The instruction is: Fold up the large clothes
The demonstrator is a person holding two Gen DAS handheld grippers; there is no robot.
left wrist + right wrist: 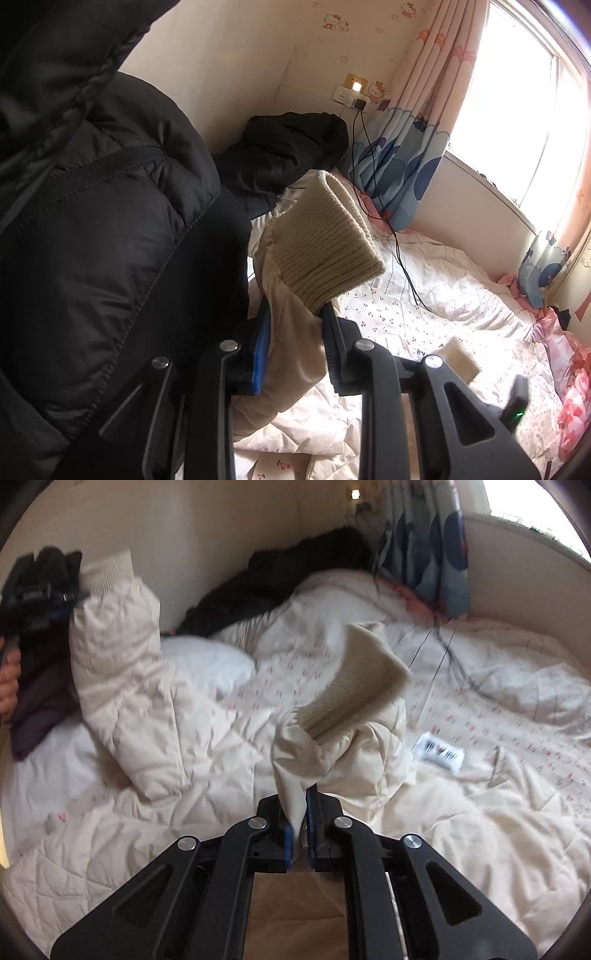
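The folding had barely begun: the cream quilted jacket (155,716) lay crumpled on the bed (498,738), neither sleeve laid across, the left tool (291,347) and right tool (299,830) each clamped on a sleeve.

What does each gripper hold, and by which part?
Both grip the cream padded jacket. The left gripper pinches one sleeve just below its ribbed cuff; the right gripper pinches the other sleeve likewise.
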